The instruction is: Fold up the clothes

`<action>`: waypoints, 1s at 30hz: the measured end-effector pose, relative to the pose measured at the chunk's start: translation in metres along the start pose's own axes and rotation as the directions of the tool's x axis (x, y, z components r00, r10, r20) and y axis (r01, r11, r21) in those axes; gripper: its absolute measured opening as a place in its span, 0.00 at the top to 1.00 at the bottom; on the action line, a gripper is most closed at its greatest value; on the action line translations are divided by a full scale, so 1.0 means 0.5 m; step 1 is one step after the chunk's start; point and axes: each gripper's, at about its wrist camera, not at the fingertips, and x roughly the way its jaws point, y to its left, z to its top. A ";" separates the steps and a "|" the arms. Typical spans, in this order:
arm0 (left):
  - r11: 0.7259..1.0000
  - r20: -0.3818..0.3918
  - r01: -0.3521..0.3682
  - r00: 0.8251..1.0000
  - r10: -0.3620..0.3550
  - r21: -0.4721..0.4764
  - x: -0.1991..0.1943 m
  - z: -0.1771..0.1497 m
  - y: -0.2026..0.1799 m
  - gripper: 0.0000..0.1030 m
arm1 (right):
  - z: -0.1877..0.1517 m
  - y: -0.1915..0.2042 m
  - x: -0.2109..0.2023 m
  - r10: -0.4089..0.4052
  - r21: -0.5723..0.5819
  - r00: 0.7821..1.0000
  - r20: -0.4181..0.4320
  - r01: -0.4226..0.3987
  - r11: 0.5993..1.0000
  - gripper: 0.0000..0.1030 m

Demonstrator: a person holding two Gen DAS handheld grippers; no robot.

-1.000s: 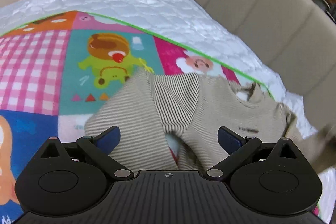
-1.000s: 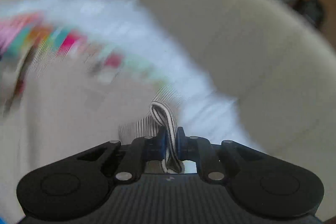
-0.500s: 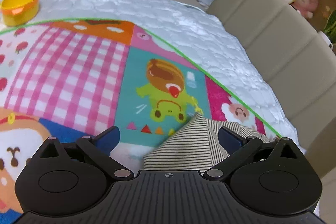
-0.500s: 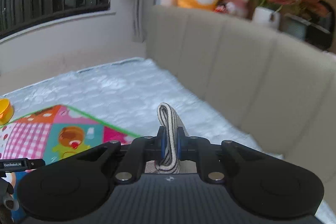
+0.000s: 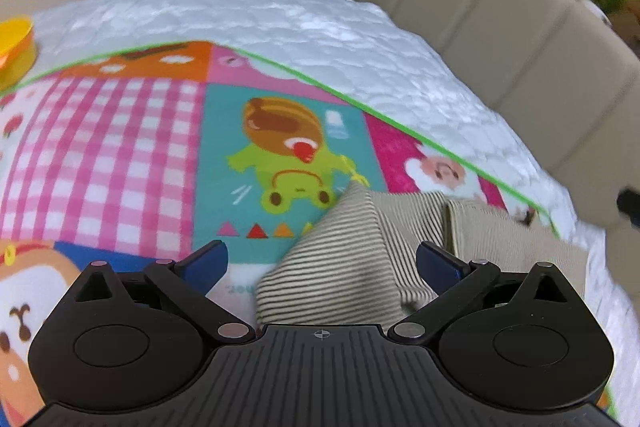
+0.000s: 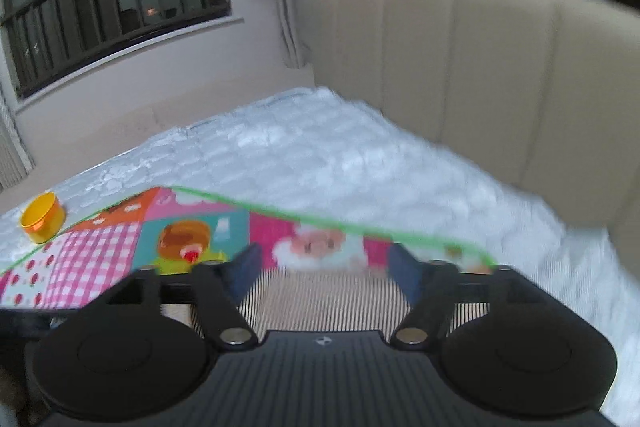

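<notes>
Left wrist view: left gripper [image 5: 320, 259], jaws wide, empty, hovered over striped garment [image 5: 340, 259] lying folded on play mat [image 5: 120, 147]. Right gripper [image 6: 324, 263], likewise spread and empty, above same cloth. Advice: pinch one flat edge, both layers, before next fold.

Left wrist view: close above colourful cartoon play mat [image 5: 120, 155], looking down and forward. Right wrist view: lower, facing beige padded headboard [image 6: 480, 67]. Shared: mat, yellow round cup [image 6: 42, 217].
</notes>
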 end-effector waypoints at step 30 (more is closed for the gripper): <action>0.399 -0.030 -0.030 0.989 0.143 0.917 0.007 -0.219 -0.156 0.36 | -0.270 -0.196 -0.146 -0.103 -0.019 0.968 -0.229 0.102 0.995 0.27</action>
